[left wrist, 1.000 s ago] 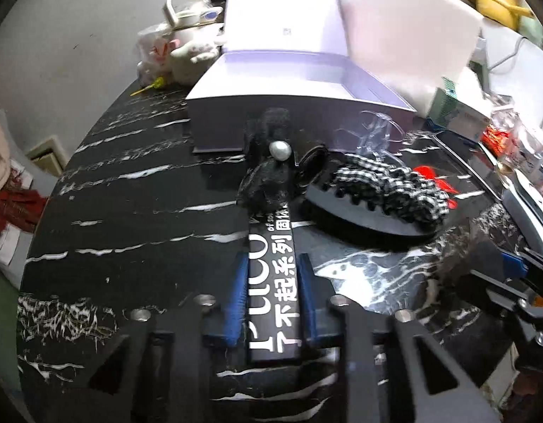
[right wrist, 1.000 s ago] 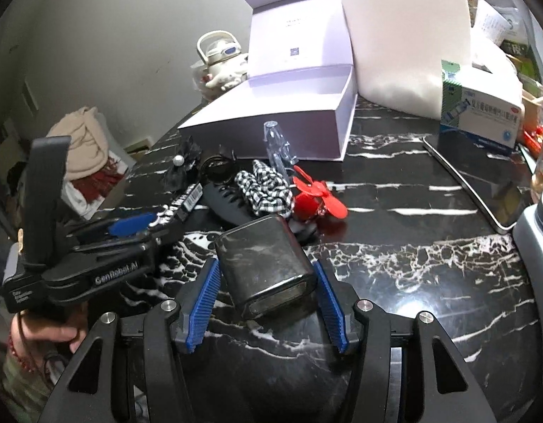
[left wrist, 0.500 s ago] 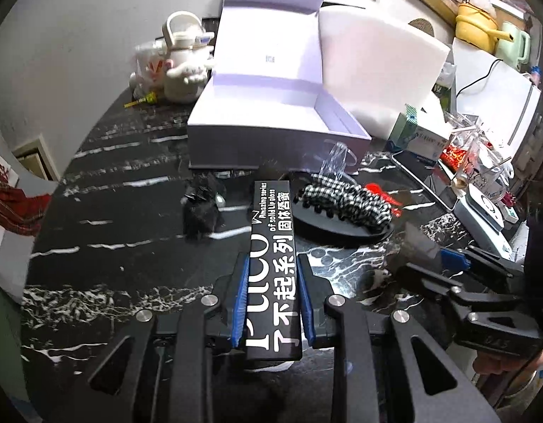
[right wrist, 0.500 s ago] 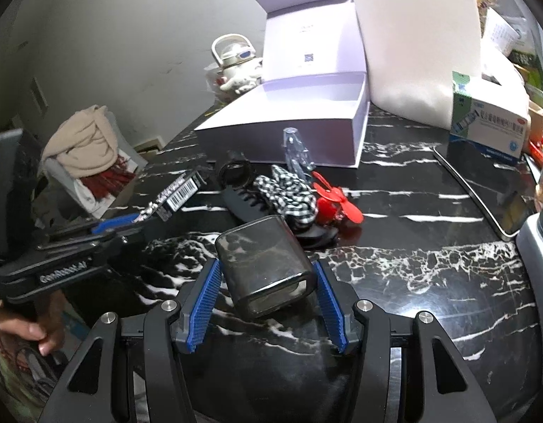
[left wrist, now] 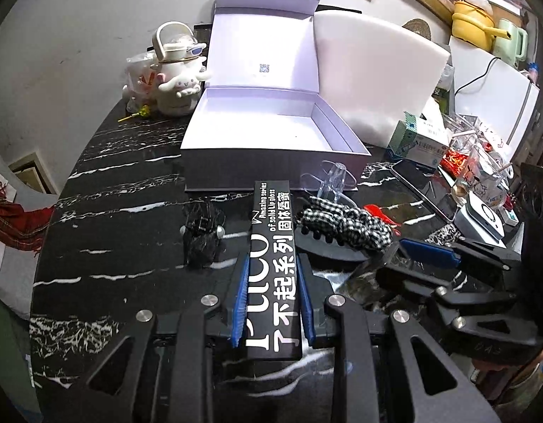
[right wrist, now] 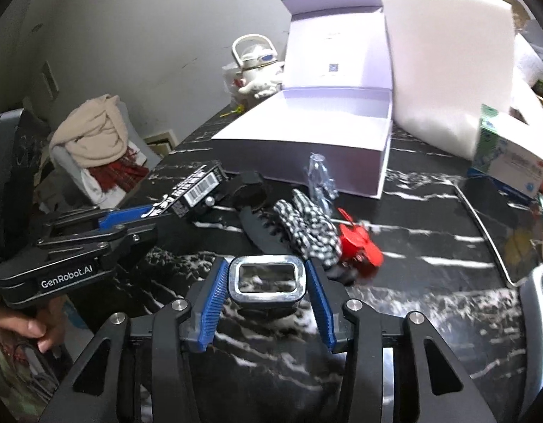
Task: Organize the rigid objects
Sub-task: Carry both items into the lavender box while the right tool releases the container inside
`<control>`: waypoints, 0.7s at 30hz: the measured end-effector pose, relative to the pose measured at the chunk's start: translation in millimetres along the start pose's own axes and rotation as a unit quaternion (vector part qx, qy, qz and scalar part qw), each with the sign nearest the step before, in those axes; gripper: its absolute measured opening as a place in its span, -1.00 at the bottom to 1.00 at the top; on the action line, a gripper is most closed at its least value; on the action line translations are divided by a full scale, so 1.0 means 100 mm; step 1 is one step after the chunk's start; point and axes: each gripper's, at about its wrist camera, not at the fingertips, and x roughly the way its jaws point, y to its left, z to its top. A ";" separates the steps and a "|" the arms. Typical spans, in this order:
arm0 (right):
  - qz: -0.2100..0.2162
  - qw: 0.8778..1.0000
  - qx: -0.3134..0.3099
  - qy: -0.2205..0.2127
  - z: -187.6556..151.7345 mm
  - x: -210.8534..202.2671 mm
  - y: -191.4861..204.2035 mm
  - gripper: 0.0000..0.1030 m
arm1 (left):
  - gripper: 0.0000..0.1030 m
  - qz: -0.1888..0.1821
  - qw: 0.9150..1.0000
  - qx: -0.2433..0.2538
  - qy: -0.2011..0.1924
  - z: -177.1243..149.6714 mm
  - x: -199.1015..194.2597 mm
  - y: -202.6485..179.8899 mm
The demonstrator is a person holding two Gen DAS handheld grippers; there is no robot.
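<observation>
My left gripper (left wrist: 271, 264) is shut on a long black lip-gloss box (left wrist: 273, 246) with white lettering, held above the black marble table (left wrist: 130, 211). It also shows in the right wrist view (right wrist: 197, 190). My right gripper (right wrist: 266, 271) is shut on a dark glossy rounded case (right wrist: 266, 280), tipped so its silver-rimmed end faces the camera. An open lilac gift box (left wrist: 271, 130) stands behind, its lid upright; it also shows in the right wrist view (right wrist: 313, 134).
On the table lie a black hair clip with checked fabric (left wrist: 342, 225), a red clip (right wrist: 359, 246), a clear clip (left wrist: 333, 176), a black bow with a pearl (left wrist: 201, 236) and a black ring (right wrist: 252, 194). White foam board (left wrist: 377, 77), medicine box (left wrist: 419, 144) and a white figurine (left wrist: 176, 84) stand behind.
Both grippers have risen and pulled back with their objects. The right gripper has tilted the case so its rimmed end now faces the camera. The open box looks farther off.
</observation>
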 end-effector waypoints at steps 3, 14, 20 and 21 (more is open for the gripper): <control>0.008 1.000 -0.002 0.009 0.02 0.07 0.00 -0.14 | -0.51 -0.004 1.000 -0.012 0.006 0.04 0.06 0.05; 0.011 1.000 -0.010 0.001 0.33 -0.03 -0.05 -0.14 | -0.51 -0.008 1.000 -0.019 -0.003 0.36 -0.01 0.10; 0.010 1.000 -0.005 0.005 0.49 0.00 -0.14 -0.14 | -0.51 -0.013 1.000 -0.015 -0.001 0.62 0.06 0.12; 0.007 1.000 -0.007 0.001 0.54 -0.02 -0.15 -0.14 | -0.51 -0.012 1.000 -0.014 -0.003 0.67 0.06 0.12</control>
